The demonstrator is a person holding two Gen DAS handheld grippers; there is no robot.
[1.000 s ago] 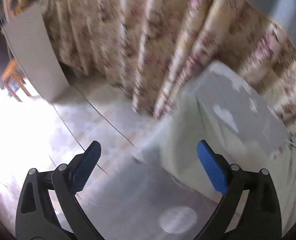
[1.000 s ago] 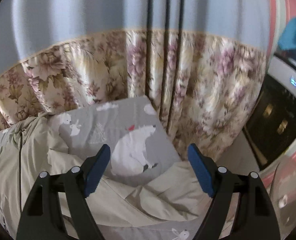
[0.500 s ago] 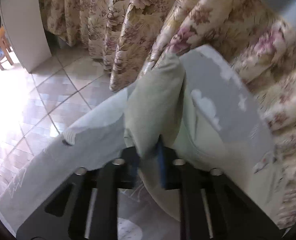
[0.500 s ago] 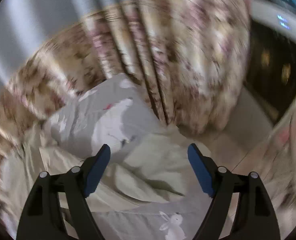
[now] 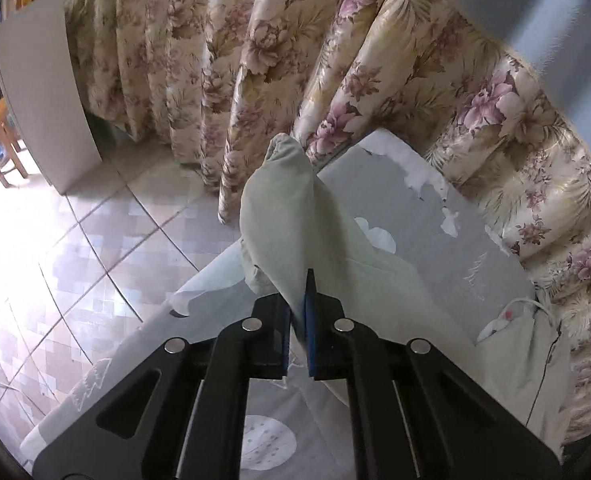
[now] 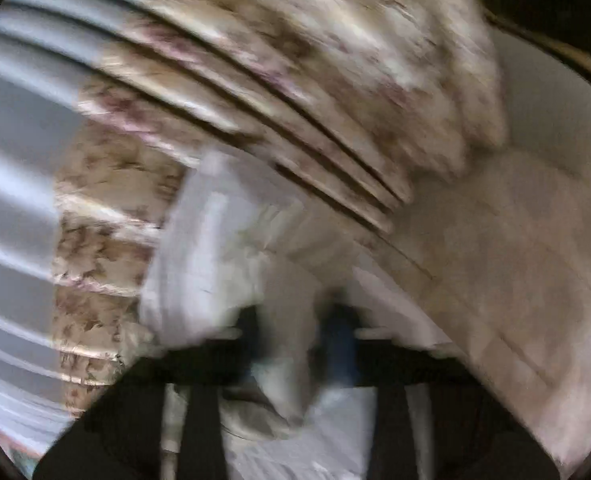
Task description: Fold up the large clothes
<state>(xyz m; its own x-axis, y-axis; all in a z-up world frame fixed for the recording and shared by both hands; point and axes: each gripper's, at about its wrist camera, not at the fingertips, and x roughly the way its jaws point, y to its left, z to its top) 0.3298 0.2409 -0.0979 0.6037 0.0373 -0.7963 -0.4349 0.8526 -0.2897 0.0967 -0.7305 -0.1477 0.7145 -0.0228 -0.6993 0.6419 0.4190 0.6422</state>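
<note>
Now your left gripper (image 5: 297,320) is clamped on a sleeve of the pale green garment (image 5: 283,216) over the grey bedsheet (image 5: 435,216); the right gripper (image 6: 299,340) seems closed on cloth, though blur hides it; next, lift both evenly to fold.

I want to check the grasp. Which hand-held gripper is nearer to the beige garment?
Left. The left hand-held gripper is shut on the beige garment. The right hand-held gripper seems closing around pale cloth, but blur hides any contact.
</note>
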